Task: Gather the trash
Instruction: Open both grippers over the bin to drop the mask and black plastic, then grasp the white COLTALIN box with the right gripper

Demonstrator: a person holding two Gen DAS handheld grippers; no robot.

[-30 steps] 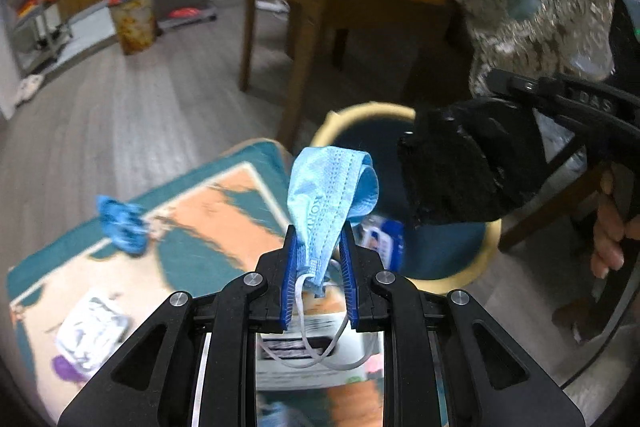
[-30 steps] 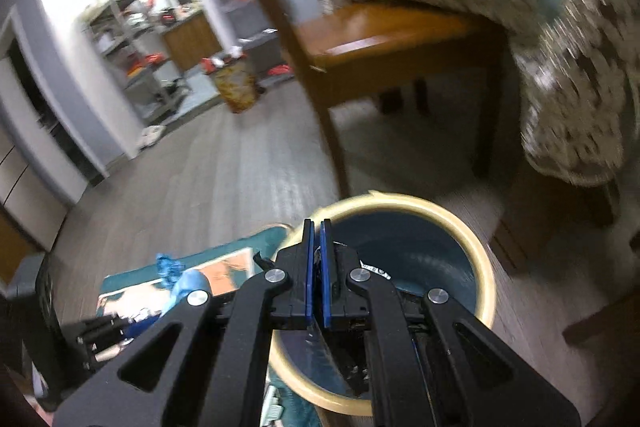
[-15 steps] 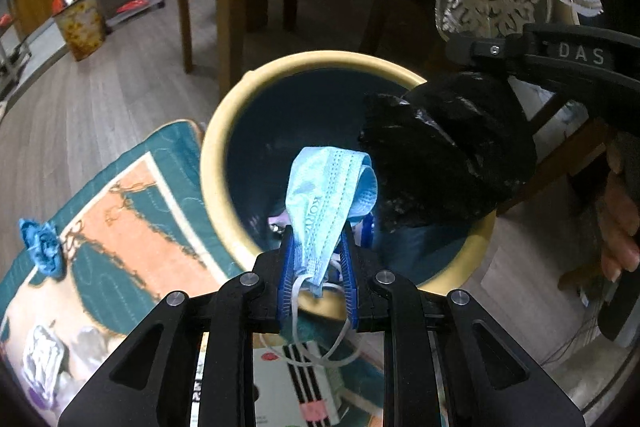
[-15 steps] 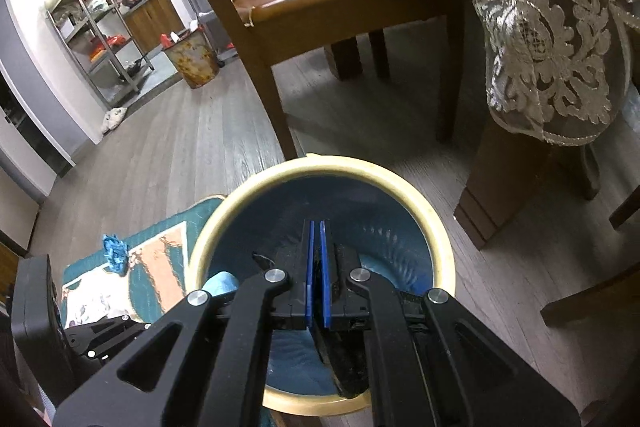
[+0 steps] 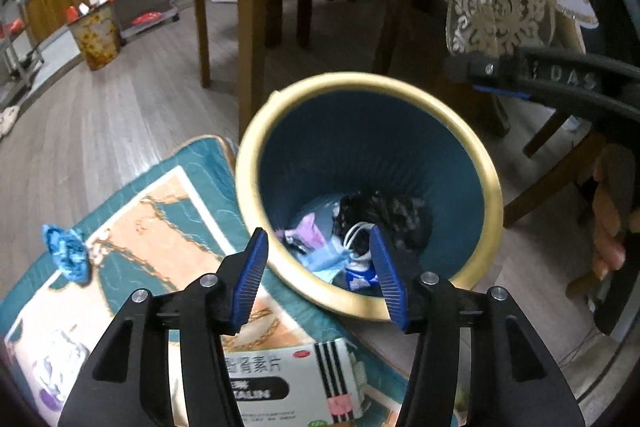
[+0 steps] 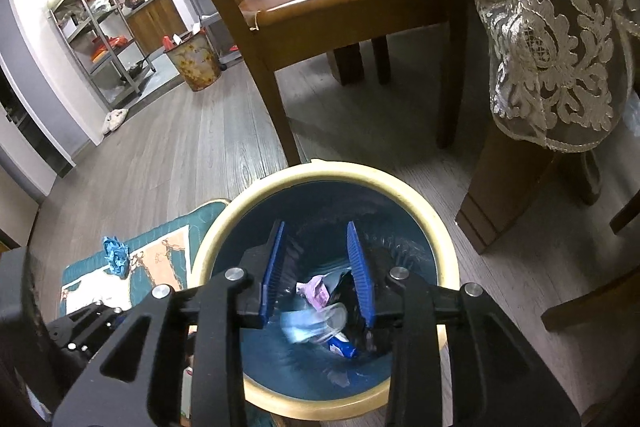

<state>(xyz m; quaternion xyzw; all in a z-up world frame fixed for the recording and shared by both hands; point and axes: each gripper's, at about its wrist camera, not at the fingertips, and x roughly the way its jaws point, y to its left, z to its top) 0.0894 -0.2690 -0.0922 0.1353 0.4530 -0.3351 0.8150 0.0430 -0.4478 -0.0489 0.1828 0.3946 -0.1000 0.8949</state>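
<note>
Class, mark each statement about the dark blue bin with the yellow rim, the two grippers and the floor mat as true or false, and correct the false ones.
1. The left gripper pinches a blue face mask. False: nothing sits between its opening jaws; the light blue face mask lies in the dark blue bin with the yellow rim.
2. A crumpled blue wrapper lies on the teal and orange floor mat. True.
3. The bin is empty. False: a crumpled black plastic bag and other trash lie inside.
4. The right gripper hangs above the bin, gripping nothing. True.
</note>
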